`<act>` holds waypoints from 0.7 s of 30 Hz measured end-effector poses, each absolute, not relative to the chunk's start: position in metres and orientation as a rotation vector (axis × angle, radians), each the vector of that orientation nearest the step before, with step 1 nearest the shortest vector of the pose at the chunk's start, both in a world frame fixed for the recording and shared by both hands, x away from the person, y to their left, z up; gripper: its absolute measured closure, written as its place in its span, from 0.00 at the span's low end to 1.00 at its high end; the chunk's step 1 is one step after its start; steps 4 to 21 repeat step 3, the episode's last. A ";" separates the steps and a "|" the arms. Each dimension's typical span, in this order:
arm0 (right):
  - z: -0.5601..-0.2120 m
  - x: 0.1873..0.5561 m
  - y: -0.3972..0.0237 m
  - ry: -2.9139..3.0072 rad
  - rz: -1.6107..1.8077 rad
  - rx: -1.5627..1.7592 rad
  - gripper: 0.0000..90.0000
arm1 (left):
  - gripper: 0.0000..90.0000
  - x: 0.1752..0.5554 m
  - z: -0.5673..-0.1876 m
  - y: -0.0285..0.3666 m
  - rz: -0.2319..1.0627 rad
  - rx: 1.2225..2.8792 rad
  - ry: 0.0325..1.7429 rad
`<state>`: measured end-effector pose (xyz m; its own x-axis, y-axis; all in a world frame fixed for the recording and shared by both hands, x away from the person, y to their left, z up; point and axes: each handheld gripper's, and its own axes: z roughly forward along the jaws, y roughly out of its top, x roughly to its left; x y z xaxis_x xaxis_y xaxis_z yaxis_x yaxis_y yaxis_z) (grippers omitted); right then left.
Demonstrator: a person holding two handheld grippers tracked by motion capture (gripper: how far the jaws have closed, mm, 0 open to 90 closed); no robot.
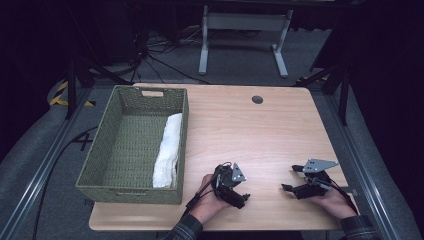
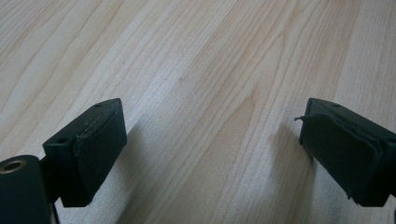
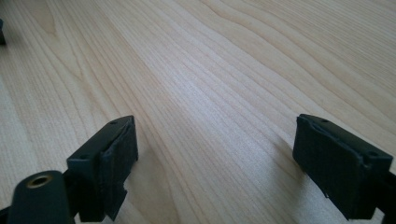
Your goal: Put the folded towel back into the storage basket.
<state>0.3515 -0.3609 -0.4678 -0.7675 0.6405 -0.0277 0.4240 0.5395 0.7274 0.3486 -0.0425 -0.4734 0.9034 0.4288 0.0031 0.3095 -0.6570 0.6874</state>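
**Towel lies in the basket, both grippers empty**

While the white towel lies inside the woven basket along its right wall, its long axis running from the near wall toward the far end, the left gripper and right gripper rest low over the bare table, jaws wide and holding nothing. The placing looks finished; any next move would be a reach left toward the basket.

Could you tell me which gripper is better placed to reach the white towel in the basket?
Left: the left gripper, open and empty, rests beside the basket holding the white towel.
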 end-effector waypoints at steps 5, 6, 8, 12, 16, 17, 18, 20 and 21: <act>-0.468 0.352 -0.361 2.488 1.061 0.882 0.16 | 0.08 0.349 -0.473 -0.043 0.214 2.334 0.522; -0.468 0.352 -0.361 2.488 1.061 0.882 0.16 | 0.08 0.349 -0.473 -0.043 0.214 2.334 0.522; -0.468 0.352 -0.361 2.488 1.061 0.882 0.16 | 0.08 0.349 -0.473 -0.043 0.214 2.334 0.522; -0.468 0.352 -0.361 2.488 1.061 0.882 0.16 | 0.08 0.349 -0.473 -0.043 0.214 2.334 0.522; -0.468 0.352 -0.361 2.488 1.061 0.882 0.16 | 0.08 0.349 -0.473 -0.043 0.214 2.334 0.522; -0.468 0.352 -0.361 2.488 1.061 0.882 0.16 | 0.08 0.349 -0.473 -0.043 0.214 2.334 0.522; -0.468 0.352 -0.361 2.488 1.061 0.882 0.16 | 0.08 0.349 -0.473 -0.043 0.214 2.334 0.522; -0.468 0.352 -0.361 2.488 1.061 0.882 0.16 | 0.08 0.349 -0.473 -0.043 0.214 2.334 0.522; -0.468 0.352 -0.361 2.488 1.061 0.882 0.16 | 0.08 0.349 -0.473 -0.043 0.214 2.334 0.522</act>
